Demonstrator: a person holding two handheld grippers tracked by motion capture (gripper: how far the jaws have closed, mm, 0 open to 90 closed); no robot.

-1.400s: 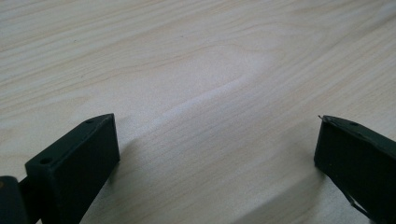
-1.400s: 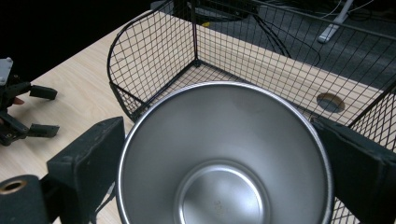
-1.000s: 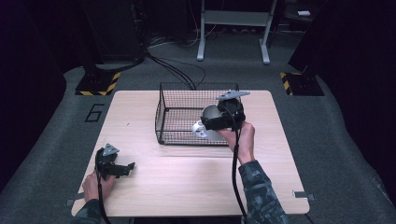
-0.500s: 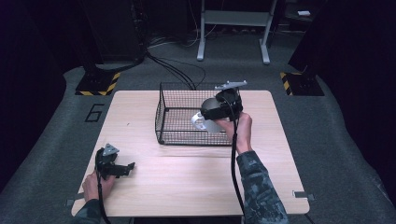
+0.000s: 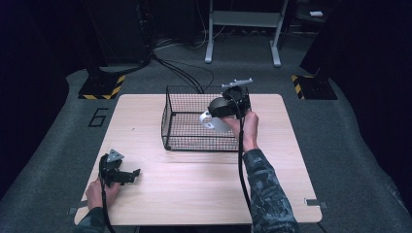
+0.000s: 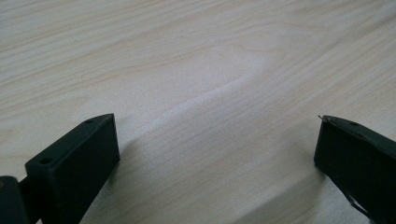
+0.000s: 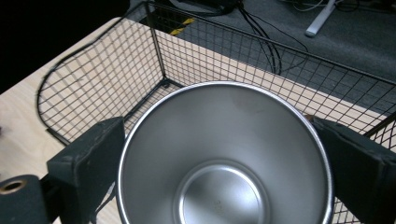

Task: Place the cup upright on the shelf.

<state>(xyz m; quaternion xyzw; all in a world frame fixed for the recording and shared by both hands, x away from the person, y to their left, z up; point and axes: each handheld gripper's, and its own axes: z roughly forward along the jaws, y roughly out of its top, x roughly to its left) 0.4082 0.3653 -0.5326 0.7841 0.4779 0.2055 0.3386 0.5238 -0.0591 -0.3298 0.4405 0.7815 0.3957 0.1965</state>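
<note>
A steel cup (image 7: 224,158), clamped between the jaws of the right gripper (image 5: 228,108) above the wire basket (image 5: 184,141), could be dropped askew if released early; the left gripper (image 5: 119,171) is held apart, empty.

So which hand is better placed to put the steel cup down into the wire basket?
Right. The right gripper already clamps the steel cup above the wire basket. The left gripper rests open on the table, away from the basket.
</note>
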